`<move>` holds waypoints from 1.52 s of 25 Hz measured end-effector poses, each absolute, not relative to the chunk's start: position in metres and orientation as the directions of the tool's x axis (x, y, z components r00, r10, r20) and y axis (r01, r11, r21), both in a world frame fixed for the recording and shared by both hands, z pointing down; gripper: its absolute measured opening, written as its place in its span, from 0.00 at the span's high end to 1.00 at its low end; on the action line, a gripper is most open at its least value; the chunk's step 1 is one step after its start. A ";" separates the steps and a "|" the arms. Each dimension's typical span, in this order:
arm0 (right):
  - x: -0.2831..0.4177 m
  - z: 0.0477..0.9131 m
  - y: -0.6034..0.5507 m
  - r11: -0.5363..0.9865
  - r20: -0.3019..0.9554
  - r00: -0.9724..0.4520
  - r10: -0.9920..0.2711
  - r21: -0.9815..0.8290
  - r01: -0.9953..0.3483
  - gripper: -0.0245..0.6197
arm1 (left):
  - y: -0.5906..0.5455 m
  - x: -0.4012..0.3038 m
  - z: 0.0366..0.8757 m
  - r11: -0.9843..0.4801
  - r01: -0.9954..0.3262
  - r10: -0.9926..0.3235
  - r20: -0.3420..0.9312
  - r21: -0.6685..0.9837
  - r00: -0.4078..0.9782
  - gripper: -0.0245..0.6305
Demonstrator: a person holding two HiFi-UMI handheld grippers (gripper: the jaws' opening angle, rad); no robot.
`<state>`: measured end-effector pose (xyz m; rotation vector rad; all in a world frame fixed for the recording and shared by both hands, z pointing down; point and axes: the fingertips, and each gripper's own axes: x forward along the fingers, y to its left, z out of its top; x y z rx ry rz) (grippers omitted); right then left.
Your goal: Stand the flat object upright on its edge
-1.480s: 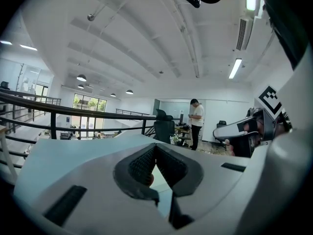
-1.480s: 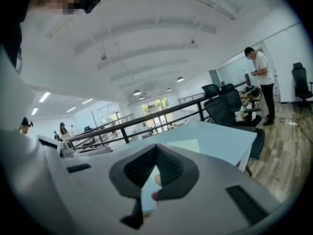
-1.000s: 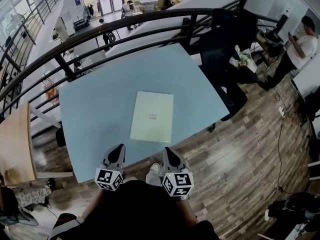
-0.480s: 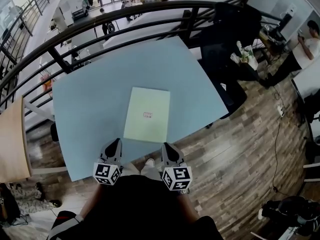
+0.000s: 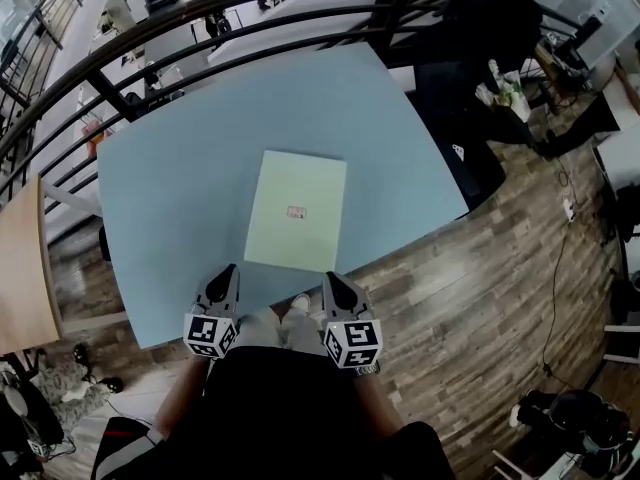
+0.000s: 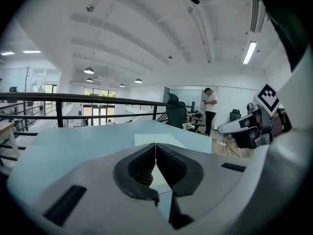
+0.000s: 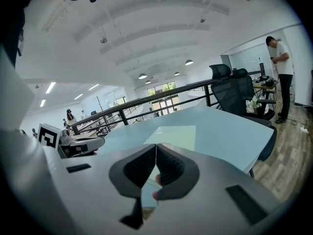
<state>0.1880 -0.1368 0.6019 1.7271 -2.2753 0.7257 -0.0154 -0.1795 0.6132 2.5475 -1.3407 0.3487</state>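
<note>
Overhead, flat object (image 5: 296,211) lies flat; gripper views alone show jaws together.

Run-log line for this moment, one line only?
left gripper: shut, empty | right gripper: shut, empty | flat object: lying flat on table

Smooth, faintly glossy table (image 5: 180,198); matt pale flat object (image 5: 296,211); wood-plank floor (image 5: 480,268).

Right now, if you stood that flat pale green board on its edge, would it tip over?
Probably: the thin pale green rectangular board lies flat on the smooth light blue table, so its edge offers little footing. Its straight sides suggest it is stiff. It may slide when pushed.
</note>
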 end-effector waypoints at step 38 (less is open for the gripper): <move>0.198 0.762 -0.134 0.165 0.612 -0.342 -0.713 -0.328 -0.930 0.70 | -0.191 -0.010 0.758 -0.595 -0.795 -0.653 0.507 0.115 0.562 0.69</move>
